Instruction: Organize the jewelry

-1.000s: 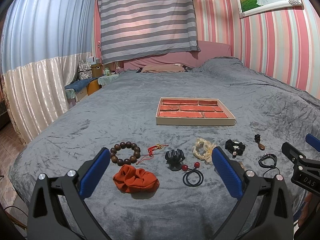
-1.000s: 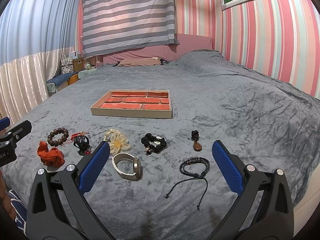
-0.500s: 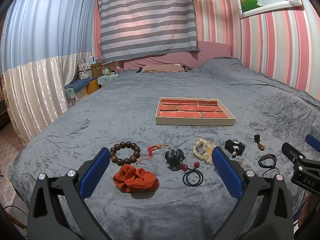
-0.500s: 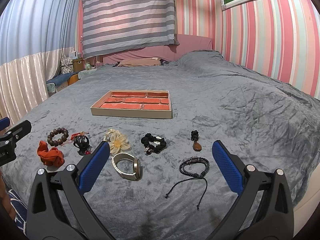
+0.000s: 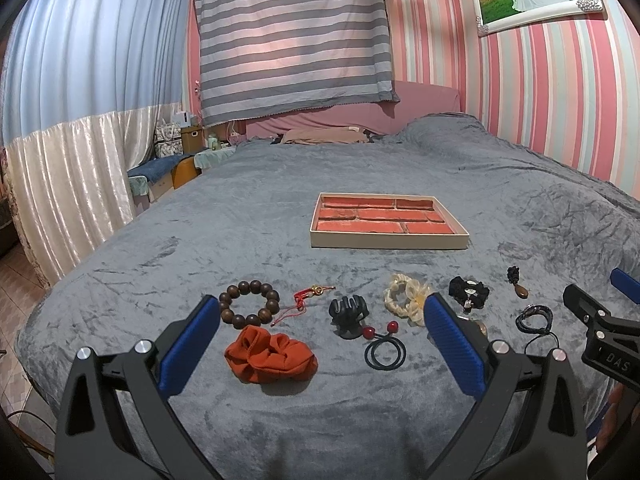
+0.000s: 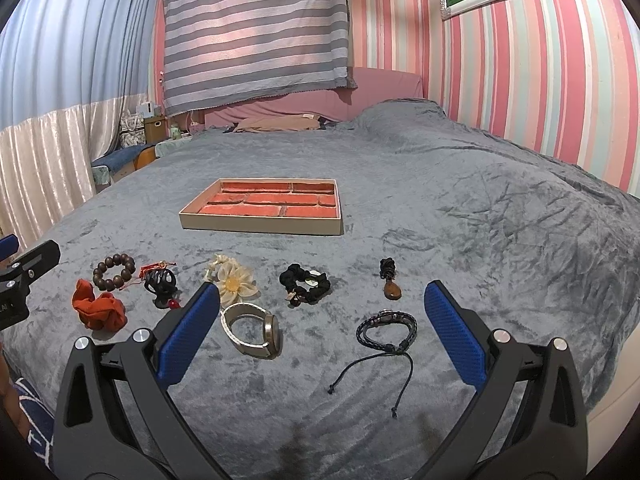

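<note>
Jewelry pieces lie in a loose row across the grey plush bedspread (image 6: 480, 208), the row running left to right in front of me. From the left I see a rust-orange fabric scrunchie (image 5: 271, 355), a dark wooden bead bracelet (image 5: 249, 304), a small red cord charm (image 5: 305, 298), a black plastic claw clip (image 5: 348, 314), a black elastic hair tie with two red beads (image 5: 384, 350) and a cream flower scrunchie (image 6: 232, 279). Further right are a black scrunchie with small tags (image 6: 306, 283), a brown teardrop pendant on a dark knot (image 6: 390, 280) with its long axis pointing away from me, a white-strap wristwatch (image 6: 252, 330) lying on its side, and a black braided cord bracelet (image 6: 386, 328) whose loose cords trail toward me.

Behind the row, well apart from it, sits a shallow beige tray with a red brick-pattern lining (image 6: 264, 224); its long side runs left to right, and nothing lies in its compartments.

My left gripper (image 5: 320, 336) hovers low over the near edge of the bed, blue fingers spread wide and holding nothing, with the orange scrunchie and hair tie between them. My right gripper (image 6: 322, 324) hovers the same way, fingers wide apart and empty, with the watch and the braided bracelet between them.
</note>
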`<action>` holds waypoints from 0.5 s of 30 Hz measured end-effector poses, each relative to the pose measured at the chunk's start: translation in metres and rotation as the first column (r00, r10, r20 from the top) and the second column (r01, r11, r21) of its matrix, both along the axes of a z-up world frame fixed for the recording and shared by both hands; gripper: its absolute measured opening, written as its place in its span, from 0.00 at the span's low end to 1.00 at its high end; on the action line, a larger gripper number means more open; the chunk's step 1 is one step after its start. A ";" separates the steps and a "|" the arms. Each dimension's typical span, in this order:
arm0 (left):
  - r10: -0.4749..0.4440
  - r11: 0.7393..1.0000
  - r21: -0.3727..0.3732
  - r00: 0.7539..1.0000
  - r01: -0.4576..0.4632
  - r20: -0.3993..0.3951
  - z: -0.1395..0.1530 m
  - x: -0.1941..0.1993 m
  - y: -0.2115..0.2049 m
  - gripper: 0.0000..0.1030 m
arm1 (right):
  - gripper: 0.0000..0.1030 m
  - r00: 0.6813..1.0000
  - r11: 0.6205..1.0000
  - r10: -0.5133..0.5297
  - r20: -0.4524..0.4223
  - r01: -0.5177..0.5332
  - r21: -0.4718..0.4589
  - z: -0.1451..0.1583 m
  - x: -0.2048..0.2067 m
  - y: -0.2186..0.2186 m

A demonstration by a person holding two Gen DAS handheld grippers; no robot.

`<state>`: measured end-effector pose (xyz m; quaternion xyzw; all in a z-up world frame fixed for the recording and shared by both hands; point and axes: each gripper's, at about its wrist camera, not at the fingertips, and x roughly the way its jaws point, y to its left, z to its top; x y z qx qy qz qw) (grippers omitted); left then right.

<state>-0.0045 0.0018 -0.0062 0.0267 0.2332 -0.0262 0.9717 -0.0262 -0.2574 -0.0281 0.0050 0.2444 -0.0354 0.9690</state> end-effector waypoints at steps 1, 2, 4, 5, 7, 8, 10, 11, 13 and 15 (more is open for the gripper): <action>0.001 1.000 -0.001 1.000 -0.001 0.000 0.000 0.000 0.001 0.96 | 0.96 1.000 1.000 -0.001 0.000 0.001 0.001 0.000 -0.001 -0.001; 0.000 1.000 -0.002 1.000 0.000 -0.001 0.000 0.000 0.001 0.96 | 0.96 1.000 1.000 -0.001 -0.001 0.001 0.001 -0.001 0.000 -0.001; 0.000 1.000 -0.003 1.000 0.000 -0.004 -0.001 0.000 0.001 0.96 | 0.96 1.000 1.000 -0.002 -0.002 0.002 0.001 -0.002 -0.001 -0.002; 0.000 1.000 -0.003 1.000 0.000 -0.003 -0.001 -0.001 0.001 0.96 | 0.96 1.000 1.000 -0.003 -0.002 0.003 0.000 -0.003 -0.001 -0.002; 0.002 1.000 0.001 1.000 -0.002 -0.004 -0.002 -0.001 0.001 0.96 | 0.96 1.000 1.000 -0.005 -0.005 0.005 0.002 -0.005 0.000 -0.003; 0.003 1.000 0.002 1.000 -0.003 -0.003 -0.003 -0.002 0.003 0.96 | 0.96 1.000 1.000 -0.006 -0.008 0.006 0.000 -0.007 0.000 -0.003; 0.005 1.000 0.003 1.000 -0.005 -0.004 -0.006 -0.001 0.006 0.96 | 0.96 1.000 1.000 -0.007 -0.008 0.007 -0.014 -0.009 0.001 -0.002; 0.008 1.000 0.001 1.000 -0.008 -0.003 -0.007 -0.001 0.007 0.96 | 0.96 1.000 1.000 -0.007 -0.005 0.007 -0.024 -0.010 0.001 -0.002; 0.013 1.000 0.001 1.000 -0.013 -0.010 -0.010 0.002 0.009 0.96 | 0.96 1.000 0.999 -0.008 -0.004 0.008 -0.041 -0.012 0.002 -0.001; 0.017 1.000 -0.002 1.000 -0.017 -0.021 -0.012 0.005 0.011 0.96 | 0.96 1.000 0.999 -0.011 -0.003 0.011 -0.053 -0.013 0.003 -0.001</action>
